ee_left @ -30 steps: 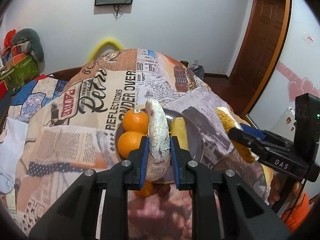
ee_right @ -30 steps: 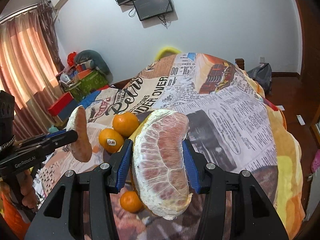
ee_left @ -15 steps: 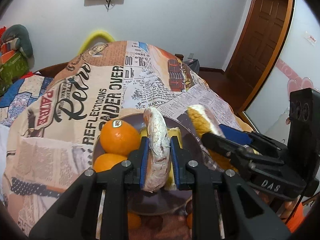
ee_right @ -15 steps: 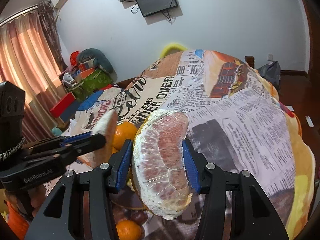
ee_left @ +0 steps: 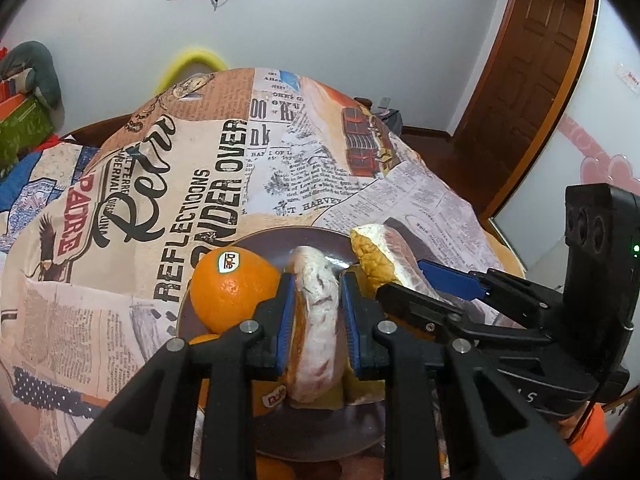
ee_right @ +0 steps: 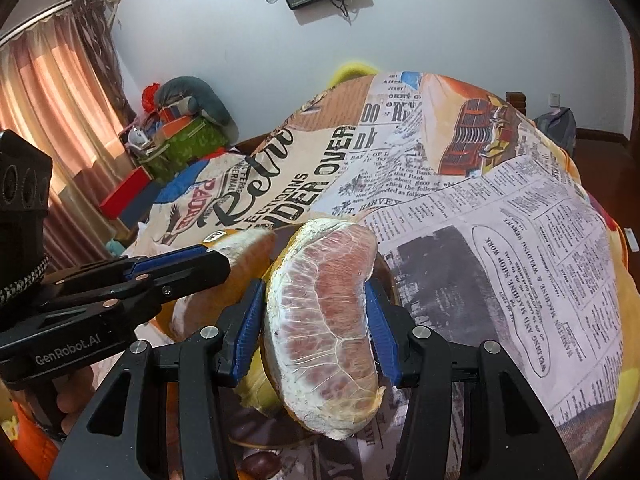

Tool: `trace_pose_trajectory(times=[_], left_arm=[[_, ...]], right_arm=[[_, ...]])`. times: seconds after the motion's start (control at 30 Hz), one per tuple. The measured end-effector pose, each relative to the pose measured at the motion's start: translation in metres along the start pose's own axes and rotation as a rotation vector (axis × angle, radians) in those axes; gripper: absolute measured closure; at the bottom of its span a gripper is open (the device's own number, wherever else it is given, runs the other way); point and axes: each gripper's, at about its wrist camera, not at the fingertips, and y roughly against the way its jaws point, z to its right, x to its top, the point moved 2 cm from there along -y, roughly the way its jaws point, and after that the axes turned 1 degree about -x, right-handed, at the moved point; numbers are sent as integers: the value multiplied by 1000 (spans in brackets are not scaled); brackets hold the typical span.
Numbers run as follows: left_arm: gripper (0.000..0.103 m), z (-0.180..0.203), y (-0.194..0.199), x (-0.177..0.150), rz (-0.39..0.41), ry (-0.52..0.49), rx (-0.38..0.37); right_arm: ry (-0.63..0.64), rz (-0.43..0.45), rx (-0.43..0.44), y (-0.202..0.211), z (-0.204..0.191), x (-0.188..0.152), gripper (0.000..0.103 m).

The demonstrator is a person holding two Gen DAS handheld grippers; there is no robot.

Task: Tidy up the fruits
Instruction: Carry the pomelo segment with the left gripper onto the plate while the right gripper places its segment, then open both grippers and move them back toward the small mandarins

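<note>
While both tools reached forward over the dark round plate (ee_left: 308,240), the left gripper (ee_left: 317,316) held its blue-padded jaws pinched on a white-pithed pomelo wedge (ee_left: 318,320) standing upright between them, just beside the Dole-stickered orange (ee_left: 234,290) on the plate. The right gripper (ee_right: 316,320) came in from the right, level and angled toward the plate, its jaws clamped on a larger pink-fleshed pomelo segment (ee_right: 324,320), flesh facing the camera. The plate rested on the newspaper-print cloth (ee_left: 192,176) covering the table.
</note>
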Motion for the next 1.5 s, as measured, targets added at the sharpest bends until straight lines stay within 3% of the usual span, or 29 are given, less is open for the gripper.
trace_pose_trajectory(times=[0.2,0.47,0.87,1.13,1.3,1.5], left_arm=[[81,0,0,-1,-9,7,-7],[81,6,18,-1,13,-12,17],[80,10,75,-12,68,-13,49],[66,9,118,-33,101,-18,89],[44,6,136,-48,113,-22,115],[42,-4,140,-66,87,-17,132]], right_arm=[[0,-38,-4,-8,1,-2,54],[8,-11,-12,6,-2,2,54],[68,64,-60,60,-26,0,54],[91,99,-79,91,-44,-13,54],[99,95,-94,101,-52,-26,50],[95,69,-113,101,-54,-45,45]])
